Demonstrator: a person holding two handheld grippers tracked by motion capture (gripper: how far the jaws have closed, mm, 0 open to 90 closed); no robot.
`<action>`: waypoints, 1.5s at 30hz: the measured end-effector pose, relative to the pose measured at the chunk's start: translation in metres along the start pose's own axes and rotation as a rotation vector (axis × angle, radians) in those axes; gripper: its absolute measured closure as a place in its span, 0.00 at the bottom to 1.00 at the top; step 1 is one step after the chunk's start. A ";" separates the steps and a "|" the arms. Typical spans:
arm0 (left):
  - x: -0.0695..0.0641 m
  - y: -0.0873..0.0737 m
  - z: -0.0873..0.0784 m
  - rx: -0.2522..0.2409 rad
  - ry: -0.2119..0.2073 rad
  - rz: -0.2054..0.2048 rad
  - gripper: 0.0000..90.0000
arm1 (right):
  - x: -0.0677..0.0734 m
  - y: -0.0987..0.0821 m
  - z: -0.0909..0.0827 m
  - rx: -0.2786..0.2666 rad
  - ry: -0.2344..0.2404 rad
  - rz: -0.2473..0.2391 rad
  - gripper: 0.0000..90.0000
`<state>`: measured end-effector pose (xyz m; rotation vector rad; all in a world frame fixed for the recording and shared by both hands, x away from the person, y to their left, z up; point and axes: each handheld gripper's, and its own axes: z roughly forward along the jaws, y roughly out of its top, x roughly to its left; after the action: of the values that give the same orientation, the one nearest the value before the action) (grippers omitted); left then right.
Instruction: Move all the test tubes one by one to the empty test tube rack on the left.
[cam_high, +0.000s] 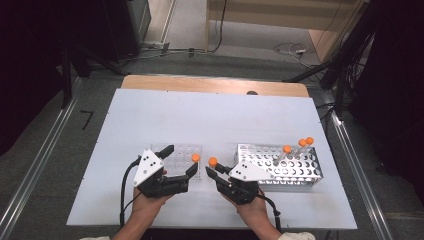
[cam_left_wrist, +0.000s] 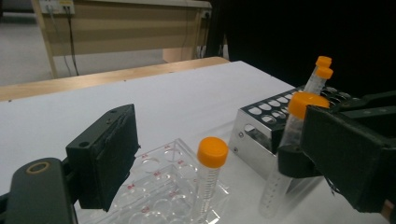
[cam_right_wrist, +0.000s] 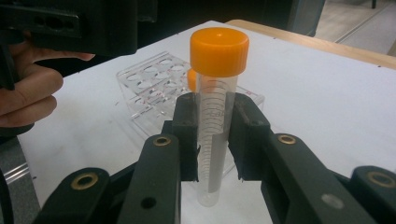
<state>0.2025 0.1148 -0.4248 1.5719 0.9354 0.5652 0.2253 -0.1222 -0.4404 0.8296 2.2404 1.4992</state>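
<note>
Tubes with orange caps are what I am handling, five by my count, and I place everything against the metal rack (cam_high: 300, 172), which sits on the near right part of the white table (cam_high: 210, 120).

That table is the biggest thing here; one of it, with a wooden edge along the far side. Next in size is the metal rack itself, a single perforated steel block, holding three capped tubes (cam_high: 300, 150) that lean out of its far holes; from the high view I think all three sit in the back rows, though the exact holes are hard to tell. Left of the metal rack, a little apart from it, lies one clear plastic rack (cam_high: 182, 157) with round wells. One tube (cam_left_wrist: 208, 179) stands upright in the corner of the clear rack nearest the metal rack.

My two grippers come next. The left gripper (cam_high: 175, 162) hovers at the clear rack, its jaws standing wide with the standing tube between them but untouched by either pad. The right gripper (cam_right_wrist: 215, 140) sits just left of the metal rack, between the two racks, its jaws clamped tight on the fifth tube (cam_right_wrist: 215, 116), gripping the clear body below the cap. That held tube is upright, its tip above the table just beside the clear rack.
</note>
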 end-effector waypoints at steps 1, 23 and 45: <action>-0.001 0.000 0.000 0.002 -0.007 0.003 0.14 | 0.001 0.000 0.001 0.005 0.001 -0.006 0.80; -0.024 -0.004 0.008 0.013 -0.149 0.084 0.60 | 0.016 0.001 0.008 0.017 0.044 -0.053 0.80; -0.022 0.004 0.002 -0.010 -0.135 0.092 0.78 | 0.014 0.002 0.007 0.011 0.058 -0.033 0.36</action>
<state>0.1928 0.0955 -0.4183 1.6297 0.7614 0.5203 0.2187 -0.1079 -0.4403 0.7578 2.2939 1.5157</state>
